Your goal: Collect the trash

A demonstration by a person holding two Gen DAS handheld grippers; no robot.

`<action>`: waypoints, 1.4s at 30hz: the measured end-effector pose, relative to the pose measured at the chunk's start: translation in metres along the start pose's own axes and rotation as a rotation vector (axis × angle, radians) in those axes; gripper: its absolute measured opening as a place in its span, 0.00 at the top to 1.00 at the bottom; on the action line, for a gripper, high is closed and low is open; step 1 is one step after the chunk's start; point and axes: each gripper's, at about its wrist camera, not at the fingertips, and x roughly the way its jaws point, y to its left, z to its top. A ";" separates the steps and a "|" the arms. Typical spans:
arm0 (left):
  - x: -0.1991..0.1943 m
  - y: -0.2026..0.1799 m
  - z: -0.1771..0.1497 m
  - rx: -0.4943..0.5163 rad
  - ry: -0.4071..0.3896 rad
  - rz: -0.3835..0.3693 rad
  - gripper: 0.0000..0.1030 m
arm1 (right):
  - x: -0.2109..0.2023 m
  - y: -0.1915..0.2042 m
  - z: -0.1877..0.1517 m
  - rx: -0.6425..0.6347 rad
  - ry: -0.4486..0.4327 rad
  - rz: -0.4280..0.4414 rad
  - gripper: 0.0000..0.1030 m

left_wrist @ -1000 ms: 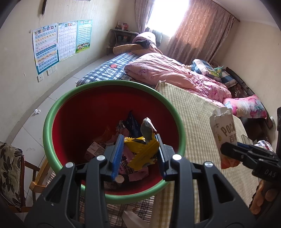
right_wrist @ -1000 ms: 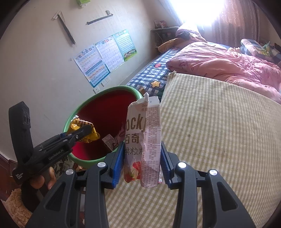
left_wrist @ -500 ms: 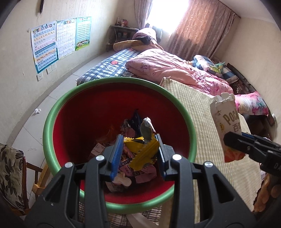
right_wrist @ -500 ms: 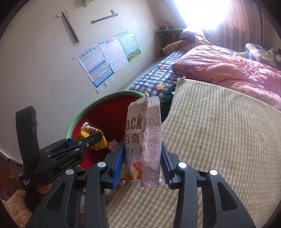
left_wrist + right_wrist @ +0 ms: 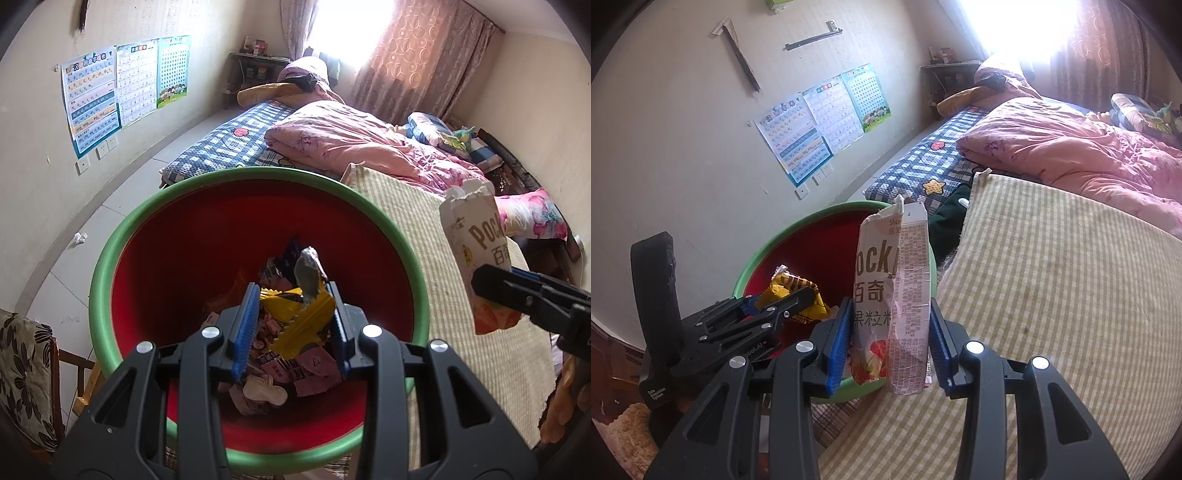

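Note:
My left gripper (image 5: 291, 325) is shut on a yellow snack wrapper (image 5: 299, 317) and holds it over the mouth of a red bin with a green rim (image 5: 155, 221). Several wrappers lie at the bin's bottom. My right gripper (image 5: 890, 332) is shut on an upright, torn white Pocky box (image 5: 894, 295), just right of the bin (image 5: 798, 229) above the striped mat. The box also shows in the left wrist view (image 5: 476, 240), with the right gripper (image 5: 517, 295) on it. The left gripper (image 5: 775, 302) with the yellow wrapper (image 5: 794, 291) shows in the right wrist view.
A striped yellow mat (image 5: 1052, 277) covers the bed on the right. A pink quilt (image 5: 354, 136) and a checked blanket (image 5: 229, 144) lie beyond. A crumpled paper (image 5: 79, 238) lies on the floor by the wall. A patterned chair (image 5: 26, 373) stands at lower left.
My left gripper has moved in over the bin with the yellow wrapper. My right gripper has come closer to the bin's rim with the box. Both grips are unchanged.

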 end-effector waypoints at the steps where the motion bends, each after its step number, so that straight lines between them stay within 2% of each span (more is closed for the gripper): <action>1: 0.001 0.001 0.000 0.000 0.002 0.001 0.67 | 0.001 0.001 0.002 -0.001 0.000 0.002 0.62; 24: 0.008 0.019 0.004 -0.040 0.004 0.066 0.66 | 0.032 0.020 0.022 -0.029 0.030 0.087 0.60; 26: 0.007 0.019 0.005 -0.043 -0.005 0.073 0.60 | 0.033 0.019 0.023 -0.025 0.031 0.095 0.50; 28: 0.006 0.016 0.005 -0.042 -0.017 0.082 0.53 | 0.034 0.016 0.023 -0.019 0.030 0.102 0.47; 30: 0.002 0.015 0.005 -0.047 -0.038 0.100 0.35 | 0.032 0.015 0.021 -0.016 0.024 0.102 0.42; 32: 0.001 0.016 0.004 -0.064 -0.045 0.102 0.33 | 0.028 0.013 0.019 -0.012 0.014 0.104 0.37; 42: -0.015 -0.011 -0.004 -0.066 -0.084 0.127 0.29 | -0.016 -0.024 0.004 0.041 -0.070 0.093 0.32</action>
